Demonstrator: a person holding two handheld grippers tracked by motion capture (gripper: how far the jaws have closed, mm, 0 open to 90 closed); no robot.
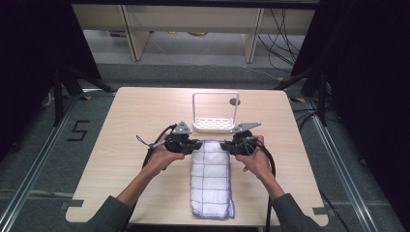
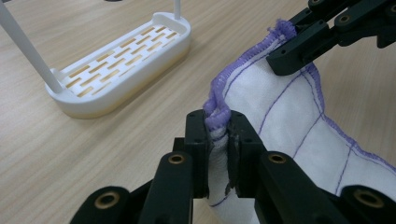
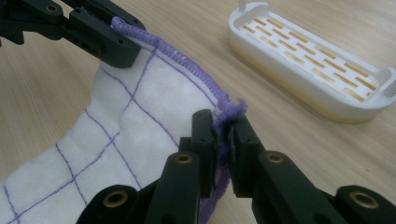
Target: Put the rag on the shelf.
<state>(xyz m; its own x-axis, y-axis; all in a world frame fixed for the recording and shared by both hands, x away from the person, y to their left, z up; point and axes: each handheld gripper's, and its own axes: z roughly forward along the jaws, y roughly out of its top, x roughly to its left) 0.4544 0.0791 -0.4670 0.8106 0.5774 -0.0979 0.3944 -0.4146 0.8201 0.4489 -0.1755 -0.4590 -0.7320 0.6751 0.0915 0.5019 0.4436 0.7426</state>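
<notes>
I have the left tool (image 2: 217,128) clamped on one far corner of the white cloth (image 1: 210,176), and the right tool (image 3: 223,128) clamped on the other far corner. The cloth lies folded long, from mid-table to the near edge. Risk: each bite takes little more than the purple hem, so an uneven lift could let a corner slip free. The white rack (image 1: 216,124) stands just beyond both tools, crowding any forward move. The table (image 1: 121,154) has open room left and right.

The cloth (image 1: 211,179) is laid on the table (image 1: 125,130), with the rack (image 1: 215,124) placed just behind it.
</notes>
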